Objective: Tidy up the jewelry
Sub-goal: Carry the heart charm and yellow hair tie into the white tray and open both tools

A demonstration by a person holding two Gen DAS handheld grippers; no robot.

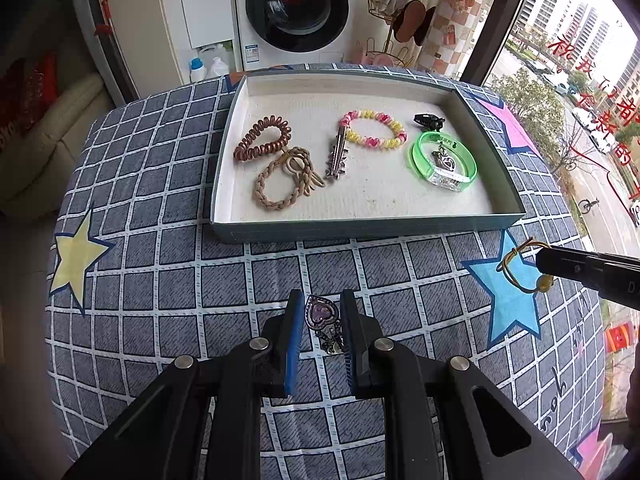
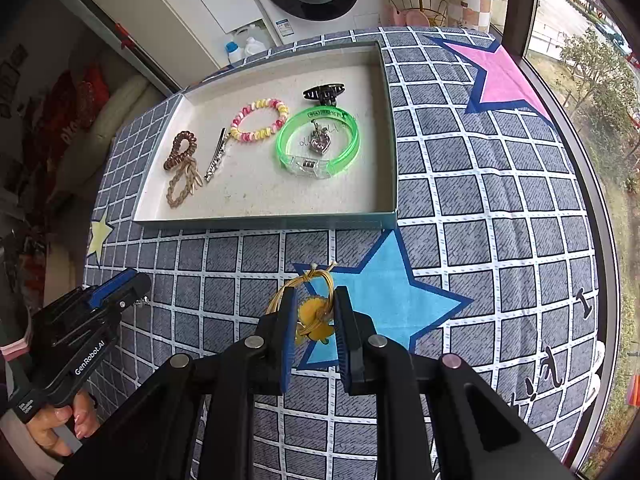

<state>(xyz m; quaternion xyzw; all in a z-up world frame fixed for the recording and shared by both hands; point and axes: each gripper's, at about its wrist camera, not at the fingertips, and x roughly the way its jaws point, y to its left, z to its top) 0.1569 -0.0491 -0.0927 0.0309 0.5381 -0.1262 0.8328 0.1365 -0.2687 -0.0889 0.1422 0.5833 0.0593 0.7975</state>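
Bright daylight came from the window [image 1: 568, 92] at right; shadows were soft, focus sharp, edges fisheye-warped with dark corners.

A purple heart pendant [image 1: 320, 316] and yellow hair tie [image 2: 314, 318] hang clamped above the tray [image 1: 360, 226].

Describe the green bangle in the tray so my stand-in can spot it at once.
Find the shallow tray on the checked tablecloth. At its window end lies a see-through green bangle with a clear clasp, a small heart charm inside its ring and a black clip just beyond it. It is the only rigid, glassy hoop there; its neighbours are coiled or braided hair ties.
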